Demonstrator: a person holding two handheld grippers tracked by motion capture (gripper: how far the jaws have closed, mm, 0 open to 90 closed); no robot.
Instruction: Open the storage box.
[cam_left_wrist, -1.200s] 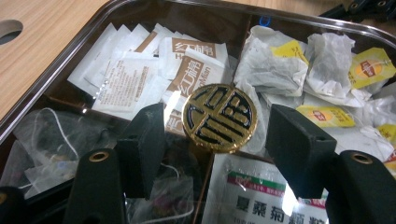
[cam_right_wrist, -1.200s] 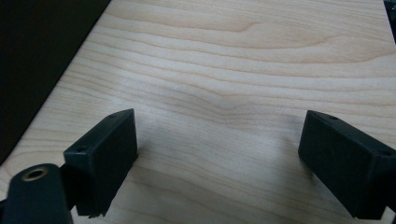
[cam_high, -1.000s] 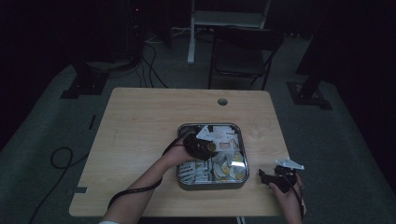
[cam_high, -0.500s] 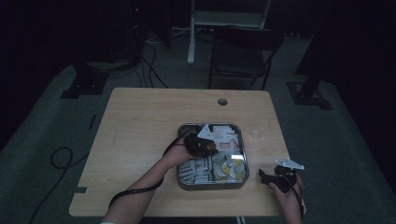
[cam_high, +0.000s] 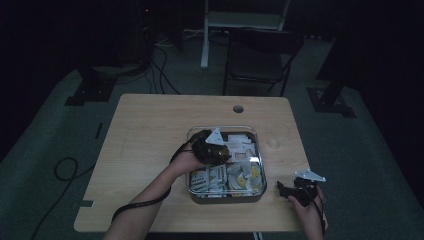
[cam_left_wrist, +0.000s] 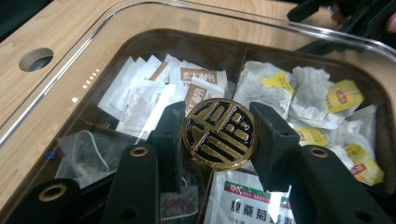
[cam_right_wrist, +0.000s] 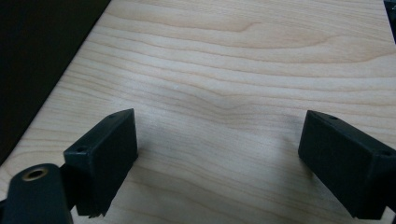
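A dark square box (cam_high: 226, 198) of tea bags (cam_high: 239, 175) stands on the wooden table (cam_high: 150, 130). My left gripper (cam_high: 220, 151) hovers over the box's far left part. In the left gripper view, my left gripper (cam_left_wrist: 218, 135) is shut on a round black disc with a gold pattern (cam_left_wrist: 219, 122), which looks like a knob, pinched by both pads. A clear rim (cam_left_wrist: 140, 9) curves around the box, apparently a lid; whether the disc belongs to it I cannot tell. My right gripper (cam_high: 286, 190) rests open at the table's near right corner, and my right gripper (cam_right_wrist: 219, 154) has only bare wood between its jaws.
Compartments in the box hold white sachets (cam_left_wrist: 140, 100), yellow-tagged bags (cam_left_wrist: 343, 100) and a green-printed packet (cam_left_wrist: 247, 200). A round cable hole (cam_high: 238, 108) sits near the table's far edge. A chair (cam_high: 257, 55) and cables (cam_high: 160, 60) lie on the floor beyond.
My left gripper has risen slightly over the box and shifted a little toward its middle. The right hand and its gripper have stayed where they were.
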